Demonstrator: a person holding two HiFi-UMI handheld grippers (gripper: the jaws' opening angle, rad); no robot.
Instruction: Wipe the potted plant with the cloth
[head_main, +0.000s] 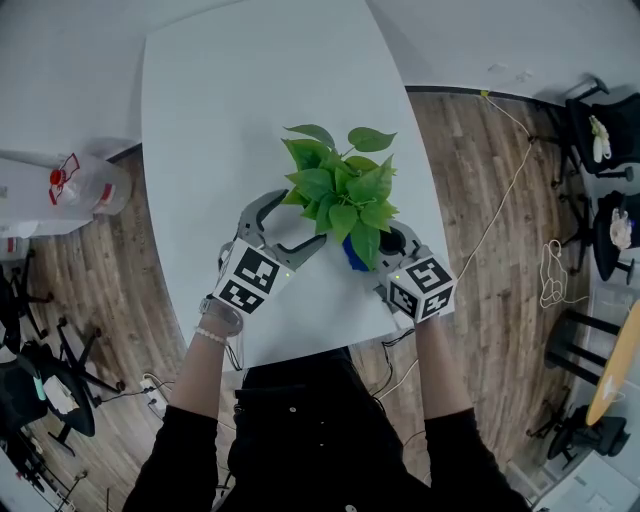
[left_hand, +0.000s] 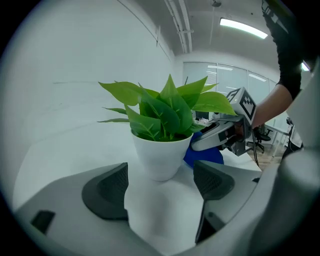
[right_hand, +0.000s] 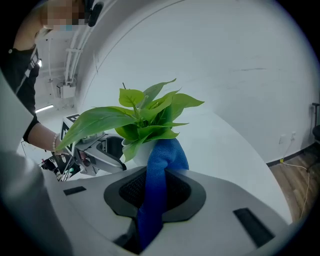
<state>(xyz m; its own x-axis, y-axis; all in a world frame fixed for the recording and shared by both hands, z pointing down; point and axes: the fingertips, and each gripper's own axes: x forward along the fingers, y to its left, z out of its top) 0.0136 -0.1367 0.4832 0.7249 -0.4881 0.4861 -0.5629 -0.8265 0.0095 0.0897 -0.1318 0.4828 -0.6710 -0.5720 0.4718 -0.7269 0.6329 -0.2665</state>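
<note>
A leafy green plant (head_main: 343, 186) in a white pot (left_hand: 158, 154) stands near the front of the white table (head_main: 210, 120). My left gripper (head_main: 282, 228) is open just left of the pot, its jaws spread wide with the pot a little beyond them (left_hand: 159, 182). My right gripper (right_hand: 156, 189) is shut on a blue cloth (right_hand: 159, 172), whose free end rests against the pot under the lower leaves (right_hand: 150, 131). From the head view the blue cloth (head_main: 356, 256) peeks out beneath the foliage, beside the right gripper (head_main: 392, 250).
The table's front edge (head_main: 300, 352) lies just behind both grippers. Wooden floor (head_main: 480, 190) with a yellow cable lies to the right. Office chairs (head_main: 600, 140) stand at the far right, and a white jug (head_main: 85, 185) sits to the left.
</note>
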